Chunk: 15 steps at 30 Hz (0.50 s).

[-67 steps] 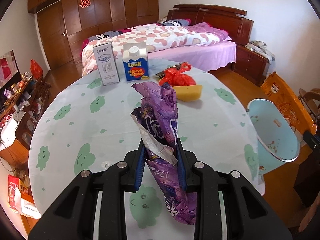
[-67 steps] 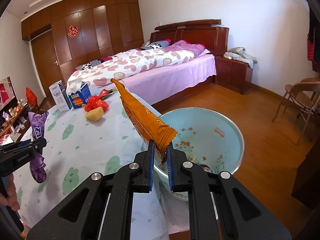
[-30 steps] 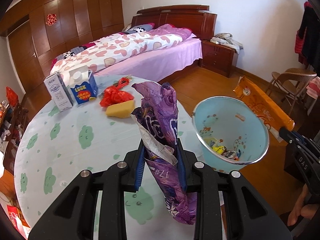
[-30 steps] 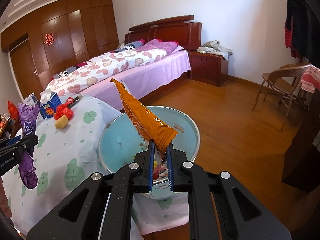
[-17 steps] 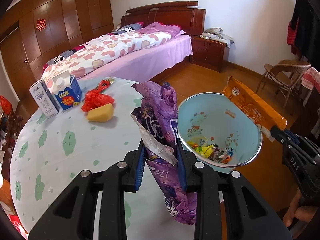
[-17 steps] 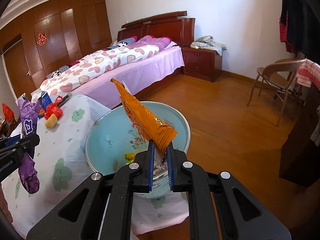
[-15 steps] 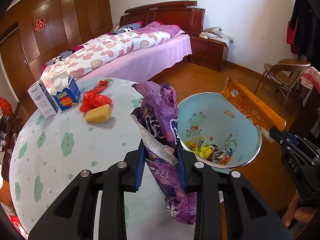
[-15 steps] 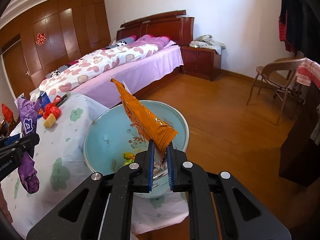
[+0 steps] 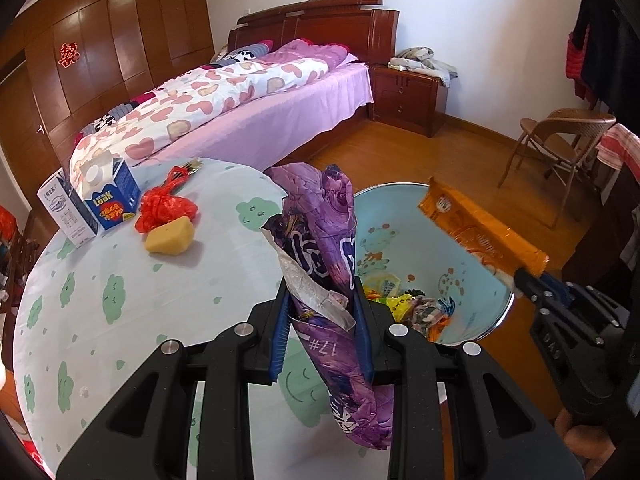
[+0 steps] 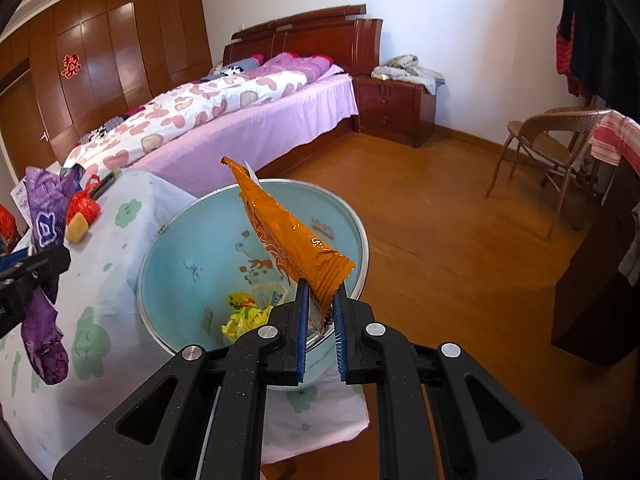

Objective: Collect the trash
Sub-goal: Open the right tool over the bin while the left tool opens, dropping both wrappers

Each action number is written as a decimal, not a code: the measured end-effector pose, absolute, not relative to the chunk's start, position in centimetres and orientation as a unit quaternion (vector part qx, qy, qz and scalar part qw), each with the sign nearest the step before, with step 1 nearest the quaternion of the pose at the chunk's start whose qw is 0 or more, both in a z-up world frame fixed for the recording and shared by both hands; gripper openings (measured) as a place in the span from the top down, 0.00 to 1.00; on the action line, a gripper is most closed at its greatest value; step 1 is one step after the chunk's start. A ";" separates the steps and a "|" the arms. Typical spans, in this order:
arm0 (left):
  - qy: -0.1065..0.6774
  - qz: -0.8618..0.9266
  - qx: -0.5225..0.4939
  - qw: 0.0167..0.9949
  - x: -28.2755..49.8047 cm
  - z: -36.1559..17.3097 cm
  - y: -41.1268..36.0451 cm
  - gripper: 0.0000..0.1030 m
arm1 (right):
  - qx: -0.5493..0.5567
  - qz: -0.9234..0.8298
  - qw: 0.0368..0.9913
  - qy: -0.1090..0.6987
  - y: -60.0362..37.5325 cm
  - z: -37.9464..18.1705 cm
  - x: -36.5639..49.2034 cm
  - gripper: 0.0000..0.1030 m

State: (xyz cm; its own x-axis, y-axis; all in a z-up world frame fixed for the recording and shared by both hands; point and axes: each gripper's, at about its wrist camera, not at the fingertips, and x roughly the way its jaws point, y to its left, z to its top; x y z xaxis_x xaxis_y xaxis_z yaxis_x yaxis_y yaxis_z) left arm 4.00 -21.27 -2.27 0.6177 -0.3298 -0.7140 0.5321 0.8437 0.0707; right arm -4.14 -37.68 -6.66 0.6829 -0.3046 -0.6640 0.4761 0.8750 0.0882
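My left gripper [image 9: 322, 312] is shut on a crumpled purple snack bag [image 9: 320, 240] that stands upright between the pads, over the table edge beside the light blue trash bin [image 9: 400, 216]. My right gripper [image 10: 320, 308] is shut on an orange wrapper [image 10: 288, 228], held slanting above the bin's [image 10: 200, 248] open mouth. Several wrappers [image 10: 244, 312] lie at the bin's bottom. In the left wrist view the right gripper [image 9: 520, 280] and orange wrapper [image 9: 476, 232] hang at the bin's right rim. The right wrist view shows the purple bag [image 10: 44, 216] at far left.
On the round table [image 9: 100, 280] with a green-cloud cloth lie a yellow sponge [image 9: 170, 236], a red plastic bag [image 9: 164, 206] and two cartons [image 9: 108, 196]. A bed [image 9: 240, 92], a nightstand [image 9: 404, 92] and a folding chair [image 9: 560, 144] stand on the wooden floor beyond.
Both grippers have moved toward the bin and lowered slightly. The bin now looms larger in both views, and the orange wrapper hangs over its mouth. Both grips are unchanged.
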 end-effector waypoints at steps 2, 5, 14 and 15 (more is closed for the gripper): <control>0.364 -0.243 0.140 0.888 4.1 -2.3 -21.5 0.73 | 0.128 -0.212 0.907 0.339 -37.8 -6.9 -3.9 0.87; 0.365 -0.243 0.142 0.887 4.0 -2.4 -21.9 0.73 | 0.127 -0.208 0.906 0.345 -38.0 -7.4 -3.5 0.86; 0.362 -0.249 0.148 0.886 4.4 -2.7 -22.8 0.73 | 0.131 -0.212 0.912 0.324 -38.1 -7.3 -3.8 0.79; 0.360 -0.250 0.148 0.886 4.5 -2.8 -23.0 0.73 | 0.133 -0.219 0.913 0.317 -38.1 -7.0 -4.0 0.79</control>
State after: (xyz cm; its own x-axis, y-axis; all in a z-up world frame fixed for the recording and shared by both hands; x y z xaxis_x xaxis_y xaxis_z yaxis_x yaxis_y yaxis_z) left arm 4.45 -22.98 -2.75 0.6149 -0.3371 -0.7129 0.5504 0.8309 0.0818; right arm -4.01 -38.13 -7.05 0.7036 -0.3163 -0.6363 0.4841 0.8688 0.1035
